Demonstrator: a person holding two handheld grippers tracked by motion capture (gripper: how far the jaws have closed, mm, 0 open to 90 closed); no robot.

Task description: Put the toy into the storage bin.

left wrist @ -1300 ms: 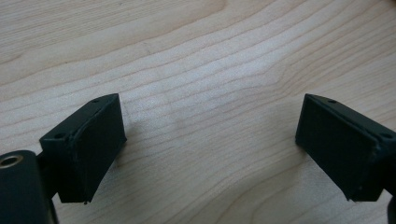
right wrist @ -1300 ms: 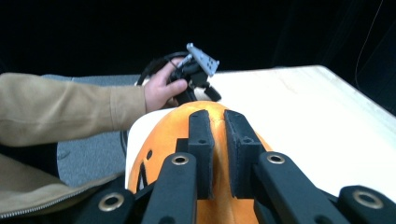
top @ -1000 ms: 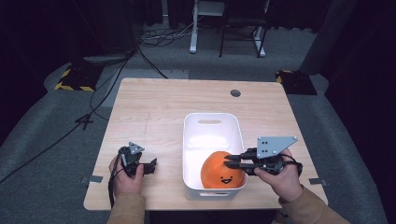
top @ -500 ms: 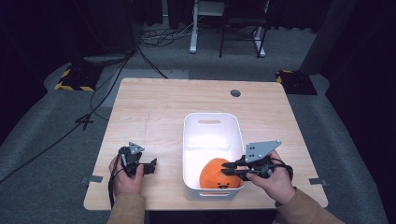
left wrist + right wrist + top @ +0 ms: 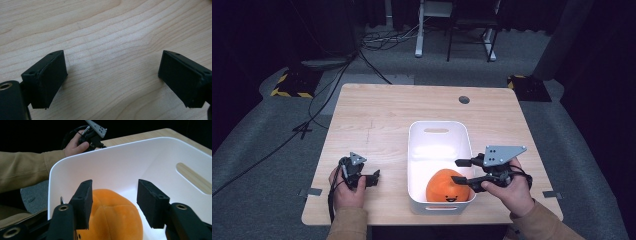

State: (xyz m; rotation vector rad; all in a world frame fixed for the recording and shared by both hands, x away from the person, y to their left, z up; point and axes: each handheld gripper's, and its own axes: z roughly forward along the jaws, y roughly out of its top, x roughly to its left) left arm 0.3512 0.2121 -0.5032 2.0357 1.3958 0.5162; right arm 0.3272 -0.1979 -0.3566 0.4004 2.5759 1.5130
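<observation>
- One white bin [image 5: 439, 135] stands right of centre in the high view, on the one wooden table [image 5: 382, 115]; a slot handle is cut into its far wall.
- One orange plush toy [image 5: 446, 186] with a small printed face lies inside the bin, at the near end, lower centre of the frame. Nothing else is in the bin.
- Two grippers are in view, one in each hand.
- The right gripper [image 5: 458, 170] reaches over the bin's right rim at lower right. Its jaws have just been opening and stand apart. In the right gripper view the toy [image 5: 112, 215] sits low between and beyond them, and neither pad [image 5: 83, 200] presses on it.
- The left gripper [image 5: 374, 177] rests at lower left of the high view, well apart from the bin. In the left gripper view its jaws gape wide over bare wood [image 5: 107, 37] with nothing between them.
</observation>
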